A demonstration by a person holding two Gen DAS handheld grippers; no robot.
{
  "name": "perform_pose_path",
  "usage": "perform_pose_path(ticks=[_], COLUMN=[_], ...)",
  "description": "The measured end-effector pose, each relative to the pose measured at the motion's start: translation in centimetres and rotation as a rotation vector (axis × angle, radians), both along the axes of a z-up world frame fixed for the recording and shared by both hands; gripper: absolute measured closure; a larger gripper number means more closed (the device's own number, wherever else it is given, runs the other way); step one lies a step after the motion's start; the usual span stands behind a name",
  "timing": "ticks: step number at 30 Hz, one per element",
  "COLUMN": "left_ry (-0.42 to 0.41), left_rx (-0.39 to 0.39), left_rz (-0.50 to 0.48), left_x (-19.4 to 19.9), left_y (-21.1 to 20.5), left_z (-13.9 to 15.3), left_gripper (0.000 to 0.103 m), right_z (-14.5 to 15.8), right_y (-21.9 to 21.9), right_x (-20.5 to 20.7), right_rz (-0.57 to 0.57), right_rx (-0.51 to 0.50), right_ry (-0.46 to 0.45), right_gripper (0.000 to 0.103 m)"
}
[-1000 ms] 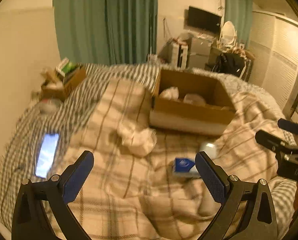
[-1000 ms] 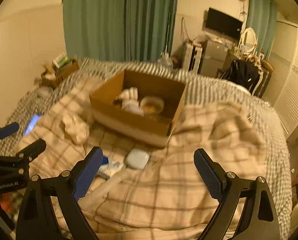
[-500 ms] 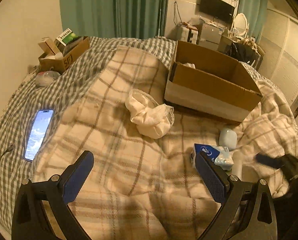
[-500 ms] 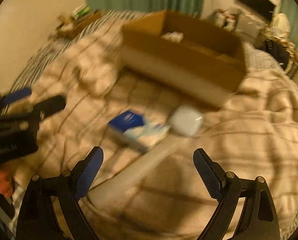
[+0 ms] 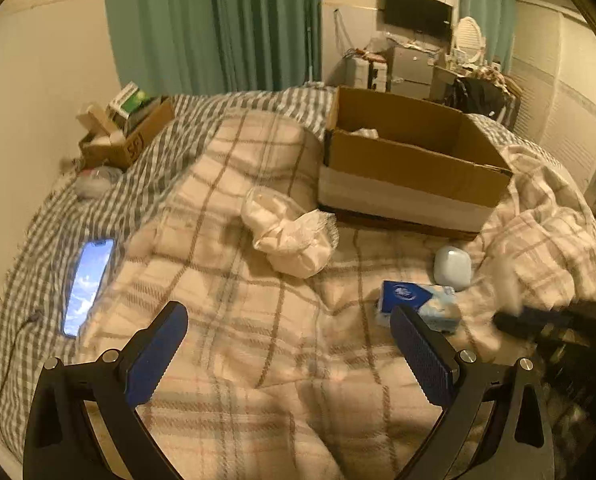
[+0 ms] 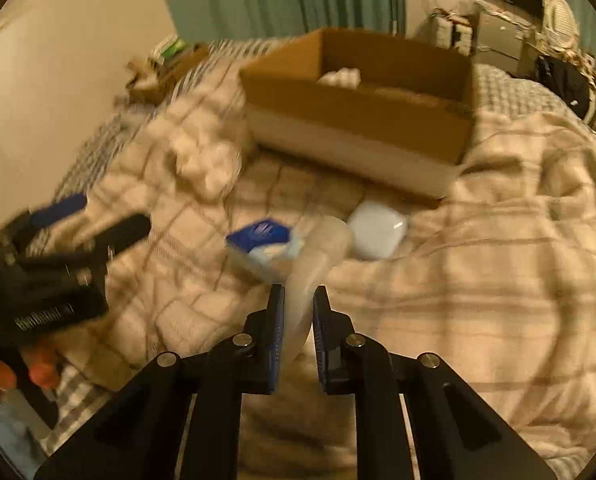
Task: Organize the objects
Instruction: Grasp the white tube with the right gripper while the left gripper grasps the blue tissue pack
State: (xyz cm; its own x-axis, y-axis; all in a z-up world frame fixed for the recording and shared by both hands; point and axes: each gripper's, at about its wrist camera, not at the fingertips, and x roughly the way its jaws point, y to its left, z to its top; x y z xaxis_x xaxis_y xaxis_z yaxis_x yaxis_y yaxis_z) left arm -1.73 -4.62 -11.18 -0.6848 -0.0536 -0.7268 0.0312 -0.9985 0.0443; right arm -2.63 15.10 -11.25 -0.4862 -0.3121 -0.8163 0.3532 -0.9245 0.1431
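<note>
My right gripper (image 6: 298, 300) is shut on a pale, tube-shaped object (image 6: 315, 260) that points away toward the blue tissue pack (image 6: 264, 242) and the white case (image 6: 375, 234). My left gripper (image 5: 288, 334) is open and empty above the plaid blanket. In the left wrist view, a crumpled white cloth (image 5: 292, 234) lies ahead, the tissue pack (image 5: 415, 304) and the white case (image 5: 452, 266) to the right. The open cardboard box (image 5: 409, 168) stands behind them with white items inside; it also shows in the right wrist view (image 6: 357, 116). The right gripper (image 5: 553, 320) shows blurred at the right edge.
A lit phone (image 5: 88, 282) with a cable lies on the striped sheet at the left. A small cardboard box (image 5: 128, 132) of items stands at the far left by the wall. Curtains, drawers and a TV stand behind the bed.
My right gripper dropped toward the blanket and shut on the pale tube. My left gripper moved lower and nearer the white cloth, still open.
</note>
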Motion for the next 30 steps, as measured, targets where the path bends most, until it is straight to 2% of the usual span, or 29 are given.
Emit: perform_pose_path(ticks=[4,9,16,21,24,25,28,30], left_ry=[-0.014,-0.077,-0.199,-0.218,-0.224,-0.224,-0.209,-0.198], left_rx=[-0.003,0.035,0.011,-0.04,-0.028,-0.018,0.004,0.017], left_rz=[-0.038,-0.096,-0.139,-0.175,-0.175,-0.177,-0.184,-0.179], left_x=[-0.1,-1.2,-4.6,-6.5,-7.2,-7.2,-6.5,-6.0], left_y=[1.8,4.9,8.8,10.4,10.5,10.5,10.3,10.0], left_z=[0.3,-1.0,-4.8,-6.2,-6.9,-6.9,-6.7,-6.3], left_gripper=[0.0,0.0,0.0,0.0,0.0,0.003,0.026,0.026], right_z=[3.2,4.8,3.0,1.5,0.9,0.9,0.9,1.0], right_y=[2.7,5.8,7.5,6.9,6.9,7.0,6.9,6.7], right_x=[-0.6,-2.6,-4.8,-5.6,-6.0,-6.1,-6.1,-6.0], right_rz=[-0.051,-0.151,-0.181,-0.165,-0.174,-0.175,-0.171,-0.166], right_rx=[0.038,0.098,0.035,0.009,-0.003,-0.005,-0.007,0.001], right_ry=[0.079,0.131,0.07,0.038,0.017,0.014,0.015,0.021], right_gripper=[0.09,0.09,0.09,0.09,0.09,0.09,0.09,0.09])
